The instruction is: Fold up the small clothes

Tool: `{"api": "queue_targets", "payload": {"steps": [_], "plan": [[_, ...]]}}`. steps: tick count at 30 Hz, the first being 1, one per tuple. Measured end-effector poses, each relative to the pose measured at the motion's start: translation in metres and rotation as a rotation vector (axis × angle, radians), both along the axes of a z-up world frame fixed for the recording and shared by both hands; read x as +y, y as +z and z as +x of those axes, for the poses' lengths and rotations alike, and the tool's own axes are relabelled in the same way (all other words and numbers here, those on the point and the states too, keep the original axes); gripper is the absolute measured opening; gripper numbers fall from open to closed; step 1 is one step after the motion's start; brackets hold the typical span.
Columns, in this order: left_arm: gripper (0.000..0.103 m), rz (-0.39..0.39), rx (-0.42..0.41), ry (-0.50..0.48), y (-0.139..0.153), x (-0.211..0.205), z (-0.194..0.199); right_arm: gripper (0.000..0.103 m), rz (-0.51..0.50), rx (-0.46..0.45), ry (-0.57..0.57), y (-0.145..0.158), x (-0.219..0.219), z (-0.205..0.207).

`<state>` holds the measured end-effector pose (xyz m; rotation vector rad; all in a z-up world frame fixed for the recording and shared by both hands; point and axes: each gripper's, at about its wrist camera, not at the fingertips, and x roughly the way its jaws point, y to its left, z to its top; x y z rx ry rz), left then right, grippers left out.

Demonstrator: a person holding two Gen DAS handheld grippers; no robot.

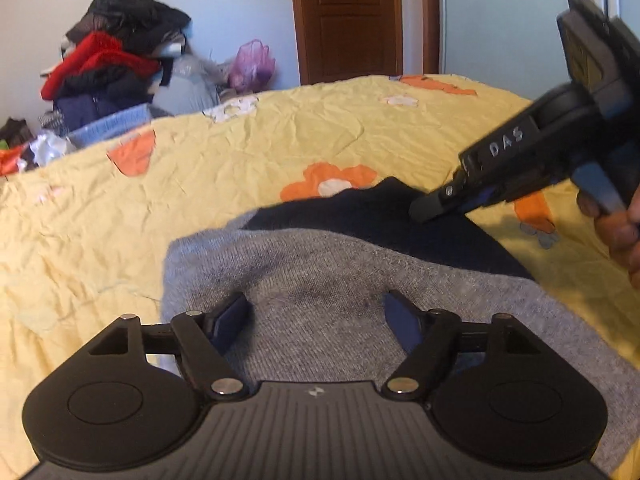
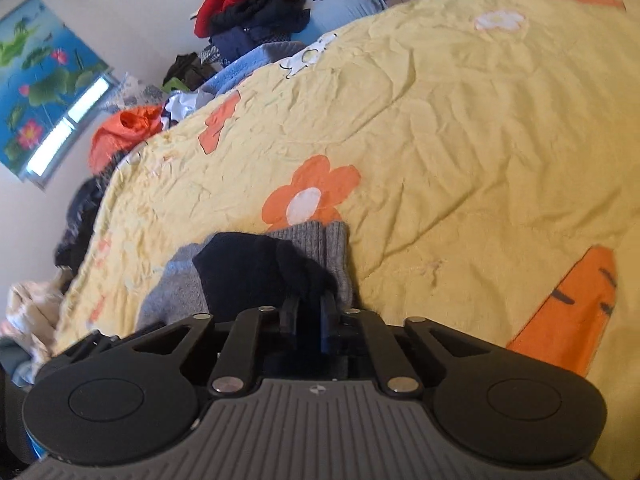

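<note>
The left tongs (image 1: 316, 320) stand released, their jaws wide apart just above the grey part of the sweater (image 1: 320, 272), which lies under and ahead of them on the bed (image 1: 120, 208); nothing is pinched between their pads (image 1: 230, 320). With that side let go, the nearest risk is that the grey knit under these tongs slides or springs back out of its fold, since only its own weight keeps it down on the crumpled bedcover. A little further on, the right tongs (image 2: 310, 314) are clenched nearly shut on the dark navy part of the sweater, and the left-wrist view shows their tips pressing at that navy fold from the right. The bite looks thin and close to the cloth's edge, so a quick pull could slip the knit free, or drag the whole garment across the bed instead of turning one layer over. The ribbed cuff (image 2: 328, 248) lies just beyond the right tongs, half under the navy fold, and could bunch or end up trapped askew if the fold is carried over it. A person's hand (image 1: 616, 232) holds the right tongs at the frame's edge. Beyond the sweater the bed is bare and rumpled, which may pass its creases into the fold. Far off, well apart from both tongs, a pile of clothes (image 1: 116, 60) and a door (image 1: 348, 20) pose no hazard.
</note>
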<state>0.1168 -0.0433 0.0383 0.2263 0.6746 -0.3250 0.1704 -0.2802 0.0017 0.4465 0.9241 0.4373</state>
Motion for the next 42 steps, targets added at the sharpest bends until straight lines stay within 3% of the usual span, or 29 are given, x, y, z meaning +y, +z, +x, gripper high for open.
{"api": "queue_targets", "payload": {"steps": [1, 3, 5, 8, 10, 12, 13, 14, 15, 16, 19, 21, 22, 23, 25, 27, 29, 32, 34, 36, 37, 38, 42], "plan": [[0.075, -0.014, -0.018, 0.014, 0.006, 0.004, -0.006, 0.034, -0.026, -0.025, -0.007, 0.009, 0.004, -0.004], [0.075, -0.041, -0.064, 0.037, 0.017, 0.012, -0.016, 0.035, -0.06, -0.119, -0.042, 0.031, 0.008, -0.017], [0.077, -0.044, -0.093, 0.046, 0.023, 0.012, -0.013, 0.042, -0.02, -0.185, -0.018, 0.049, 0.017, -0.02], [0.077, 0.036, -0.04, 0.046, 0.011, 0.001, 0.012, 0.058, 0.035, -0.175, 0.072, 0.057, 0.052, -0.009], [0.083, 0.056, -0.017, 0.05, -0.003, -0.001, 0.023, 0.063, 0.046, -0.117, 0.107, 0.045, 0.073, 0.006], [0.085, 0.018, -0.016, 0.056, -0.006, 0.004, 0.025, 0.061, -0.003, -0.018, 0.075, 0.019, 0.083, 0.023], [0.085, -0.004, -0.004, 0.061, -0.008, 0.008, 0.027, 0.046, -0.031, -0.006, 0.049, 0.006, 0.081, 0.028], [0.085, -0.018, 0.0, 0.062, -0.008, 0.011, 0.027, 0.03, -0.018, -0.05, 0.03, -0.001, 0.074, 0.028], [0.085, -0.023, -0.005, 0.059, -0.01, 0.012, 0.026, 0.018, 0.008, -0.039, -0.002, -0.007, 0.064, 0.027], [0.085, -0.024, -0.014, 0.057, -0.011, 0.012, 0.025, 0.0, 0.024, -0.004, -0.044, -0.012, 0.056, 0.029], [0.086, -0.028, -0.028, 0.058, -0.012, 0.012, 0.022, 0.0, 0.107, 0.063, -0.04, -0.019, 0.036, 0.034], [0.086, -0.033, -0.032, 0.058, -0.013, 0.013, 0.022, 0.004, 0.061, 0.075, -0.04, -0.004, 0.038, 0.031], [0.086, -0.037, -0.033, 0.057, -0.012, 0.014, 0.021, 0.024, 0.038, 0.046, -0.035, 0.007, 0.041, 0.027], [0.087, -0.039, -0.035, 0.056, -0.012, 0.014, 0.02, 0.037, 0.009, -0.001, -0.038, 0.019, 0.046, 0.022], [0.087, -0.042, -0.035, 0.054, -0.013, 0.014, 0.02, 0.047, 0.016, -0.084, 0.009, 0.042, 0.059, 0.015], [0.088, -0.044, -0.034, 0.053, -0.012, 0.015, 0.02, 0.056, 0.07, -0.076, 0.093, 0.056, 0.076, 0.015], [0.088, -0.044, -0.036, 0.051, -0.012, 0.015, 0.019, 0.078, 0.104, -0.023, 0.204, 0.058, 0.101, 0.02], [0.088, -0.043, -0.043, 0.047, -0.013, 0.016, 0.017, 0.078, 0.092, 0.109, 0.303, 0.037, 0.134, 0.034], [0.088, -0.047, -0.056, 0.05, -0.014, 0.018, 0.015, 0.081, 0.095, 0.173, 0.299, 0.02, 0.14, 0.043], [0.088, -0.054, -0.067, 0.051, -0.016, 0.018, 0.014, 0.08, 0.173, 0.207, 0.258, 0.014, 0.134, 0.055], [0.088, -0.048, -0.074, 0.058, -0.016, 0.017, 0.015, 0.069, 0.174, 0.208, 0.207, 0.012, 0.131, 0.061], [0.088, -0.046, -0.077, 0.065, -0.015, 0.016, 0.014, 0.052, 0.138, 0.204, 0.169, 0.008, 0.131, 0.066], [0.088, -0.04, -0.116, 0.105, -0.003, 0.029, -0.014, 0.054, 0.157, 0.195, 0.116, 0.013, 0.125, 0.06]]}}
